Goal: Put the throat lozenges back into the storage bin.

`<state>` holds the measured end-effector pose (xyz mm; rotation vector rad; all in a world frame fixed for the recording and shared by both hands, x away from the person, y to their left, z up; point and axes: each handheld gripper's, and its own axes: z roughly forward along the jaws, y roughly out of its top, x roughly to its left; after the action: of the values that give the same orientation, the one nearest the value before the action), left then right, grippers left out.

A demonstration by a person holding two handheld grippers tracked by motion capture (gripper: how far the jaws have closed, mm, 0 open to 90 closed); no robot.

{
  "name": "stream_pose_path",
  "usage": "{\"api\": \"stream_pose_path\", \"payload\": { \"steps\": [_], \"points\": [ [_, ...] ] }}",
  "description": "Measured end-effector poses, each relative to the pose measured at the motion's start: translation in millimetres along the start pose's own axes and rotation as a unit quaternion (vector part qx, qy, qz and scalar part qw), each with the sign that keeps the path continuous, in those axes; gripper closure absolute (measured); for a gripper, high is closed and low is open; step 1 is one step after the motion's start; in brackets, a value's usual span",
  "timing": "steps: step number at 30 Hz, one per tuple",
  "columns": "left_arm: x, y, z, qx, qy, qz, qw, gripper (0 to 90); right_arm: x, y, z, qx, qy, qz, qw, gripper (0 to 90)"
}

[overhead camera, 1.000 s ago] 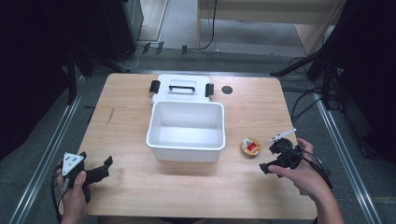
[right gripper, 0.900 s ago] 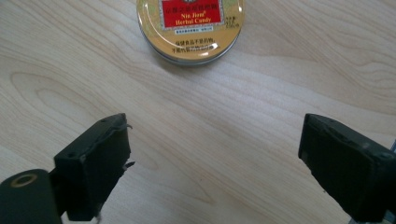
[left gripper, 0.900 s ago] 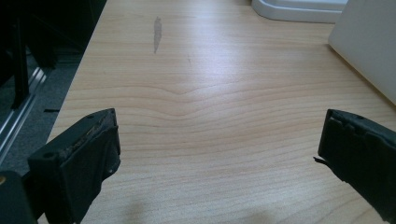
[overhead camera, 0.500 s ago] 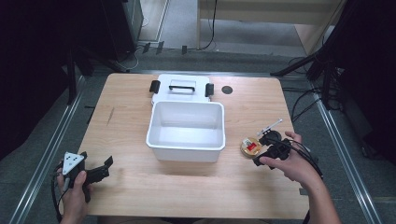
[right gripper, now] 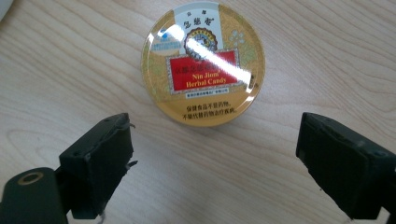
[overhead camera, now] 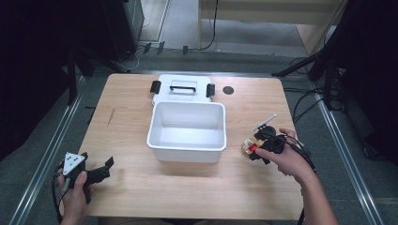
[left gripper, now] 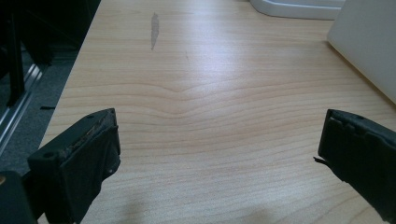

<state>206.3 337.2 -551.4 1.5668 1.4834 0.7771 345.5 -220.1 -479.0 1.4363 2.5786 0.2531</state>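
Light wooden table (overhead camera: pixel 141 187), grey floor (overhead camera: pixel 28 154), metal rails (overhead camera: pixel 347 140) along both sides, dark surroundings, cables (overhead camera: pixel 309 101)

the counter (overhead camera: pixel 141 187) is light wood with a visible grain and a dark streak (overhead camera: pixel 110 116) on its left part. an open white tub (overhead camera: pixel 187 132) stands at its middle, and a white lid (overhead camera: pixel 183 88) with a handle and two black clips lies flat just behind it, touching or nearly so. a small dark round spot (overhead camera: pixel 228 90) sits right of the lid. a round gold candy tin (right gripper: pixel 203 63) with a red label lies flat right of the tub.
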Motion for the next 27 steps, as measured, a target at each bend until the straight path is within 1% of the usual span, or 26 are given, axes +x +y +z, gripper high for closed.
{"api": "stream_pose_path", "payload": {
  "steps": [4,5,6,8,10,13,15,16,22,24,25,27],
  "points": [
    [-0.3,0.1,0.0,0.001,0.001,0.0,1.0,0.0,3.2,5.7,4.0,0.008,-0.007,-0.005,0.9999,9.7],
    [-0.2,0.0,-0.1,0.001,0.0,0.001,1.0,0.0,4.0,7.7,5.0,0.009,-0.004,-0.008,0.9999,8.6],
    [-0.2,0.0,0.0,0.0,0.0,0.001,1.0,0.0,5.1,11.9,6.8,0.012,0.003,-0.006,0.9999,7.7],
    [-0.1,0.0,0.0,0.0,0.0,0.0,1.0,0.0,5.3,14.1,8.1,0.013,0.003,-0.006,0.9999,7.7],
    [-0.1,0.0,0.0,0.0,0.0,0.0,1.0,0.0,5.6,17.1,9.8,0.016,0.004,-0.001,0.9999,7.7],
    [-0.1,0.0,0.2,0.0,-0.001,0.0,1.0,0.0,6.0,23.3,14.2,0.023,0.002,0.012,0.9997,7.7],
    [-0.1,0.0,0.2,0.0,-0.002,0.0,1.0,0.0,5.7,24.3,15.0,0.024,0.003,0.011,0.9997,7.7],
    [0.0,0.1,0.1,0.001,-0.001,0.001,1.0,0.0,6.3,27.3,17.8,0.026,0.004,0.017,0.9995,7.7],
    [-0.1,0.2,0.2,0.001,-0.002,0.0,1.0,0.0,6.8,33.1,25.1,0.035,0.002,0.031,0.9989,7.7],
    [0.0,0.2,0.3,0.001,-0.002,0.001,1.0,0.0,6.1,35.9,31.0,0.047,-0.003,0.04,0.9981,8.7],
    [0.0,0.2,0.3,0.001,-0.002,0.001,1.0,0.0,6.1,35.9,31.0,0.047,-0.003,0.04,0.9981,8.7],
    [-0.1,0.2,0.3,0.002,-0.002,0.001,1.0,0.0,5.8,37.2,33.7,0.054,-0.007,0.047,0.9974,13.3]
  ]
}}
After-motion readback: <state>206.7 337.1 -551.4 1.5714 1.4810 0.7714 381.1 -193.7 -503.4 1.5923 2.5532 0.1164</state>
